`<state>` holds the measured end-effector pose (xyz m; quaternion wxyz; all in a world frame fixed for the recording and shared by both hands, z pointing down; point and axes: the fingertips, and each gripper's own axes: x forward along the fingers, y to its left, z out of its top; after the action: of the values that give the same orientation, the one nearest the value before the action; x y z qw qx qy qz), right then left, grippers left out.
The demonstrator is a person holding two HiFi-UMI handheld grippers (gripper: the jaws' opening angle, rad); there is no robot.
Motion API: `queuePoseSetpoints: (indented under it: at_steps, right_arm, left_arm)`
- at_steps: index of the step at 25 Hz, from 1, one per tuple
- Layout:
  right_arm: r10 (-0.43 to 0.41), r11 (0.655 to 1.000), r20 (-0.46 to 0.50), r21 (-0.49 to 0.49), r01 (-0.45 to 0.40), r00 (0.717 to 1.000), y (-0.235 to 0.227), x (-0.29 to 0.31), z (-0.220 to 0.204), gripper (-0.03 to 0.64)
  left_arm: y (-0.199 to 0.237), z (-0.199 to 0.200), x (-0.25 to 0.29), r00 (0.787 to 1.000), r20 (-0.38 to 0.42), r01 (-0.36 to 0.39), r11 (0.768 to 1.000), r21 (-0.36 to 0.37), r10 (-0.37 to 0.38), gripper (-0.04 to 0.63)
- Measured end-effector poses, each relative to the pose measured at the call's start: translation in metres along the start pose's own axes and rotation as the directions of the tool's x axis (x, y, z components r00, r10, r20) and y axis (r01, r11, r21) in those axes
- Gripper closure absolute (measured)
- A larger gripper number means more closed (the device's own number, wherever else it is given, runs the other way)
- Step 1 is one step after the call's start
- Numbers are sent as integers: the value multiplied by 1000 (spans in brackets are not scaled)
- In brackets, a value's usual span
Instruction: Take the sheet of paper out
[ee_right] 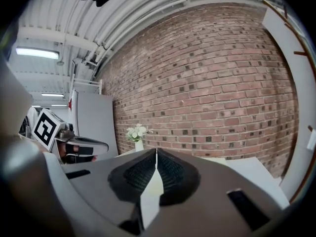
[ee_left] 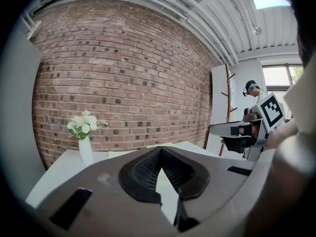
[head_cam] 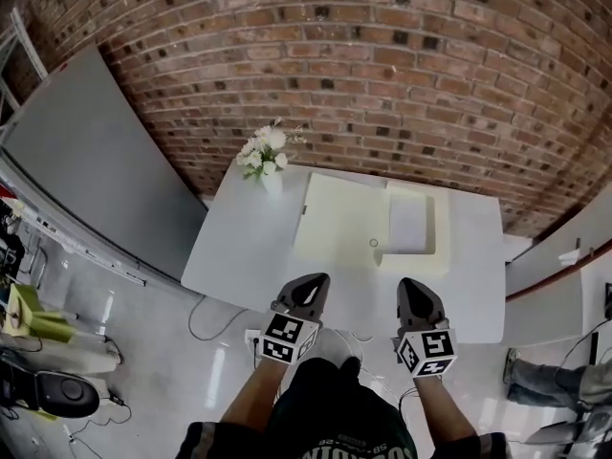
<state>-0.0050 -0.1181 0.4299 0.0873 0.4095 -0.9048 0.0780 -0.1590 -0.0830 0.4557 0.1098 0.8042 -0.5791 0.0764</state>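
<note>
It looked like a lab or studio: bare brick wall (head_cam: 382, 65) at the far side, exposed ceiling pipes (ee_left: 148, 4), strip light (ee_right: 37, 52), loose cable (head_cam: 191, 325) on a glossy floor (head_cam: 143, 352).

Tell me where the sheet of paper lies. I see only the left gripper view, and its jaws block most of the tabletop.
Observer: The white sheet of paper lies in the right-hand recess of a pale cream case on the white table.
Operator: Which gripper is nearer to it?
Observer: The right gripper. It hangs at the table's near edge, almost in line with the sheet.
Operator: Are its jaws open?
Observer: No. The right gripper view shows them closed tip to tip, with nothing between them.
</note>
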Motion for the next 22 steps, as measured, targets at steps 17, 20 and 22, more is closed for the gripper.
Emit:
queuePoseSetpoints:
  at_steps: [17, 20, 22]
  right_arm:
    - [-146, 988, 6, 55, 146, 989, -122, 20, 14, 546]
    - [-164, 985, -4, 49, 164, 986, -138, 31, 15, 546]
    - [-175, 983, -14, 44, 176, 984, -146, 38, 14, 546]
  left_arm:
    - [-28, 28, 138, 990, -23, 138, 989, 51, -137, 586]
    - [-24, 33, 161, 988, -27, 154, 987, 49, -152, 586]
    - [-21, 34, 175, 986, -33, 163, 986, 44, -161, 586]
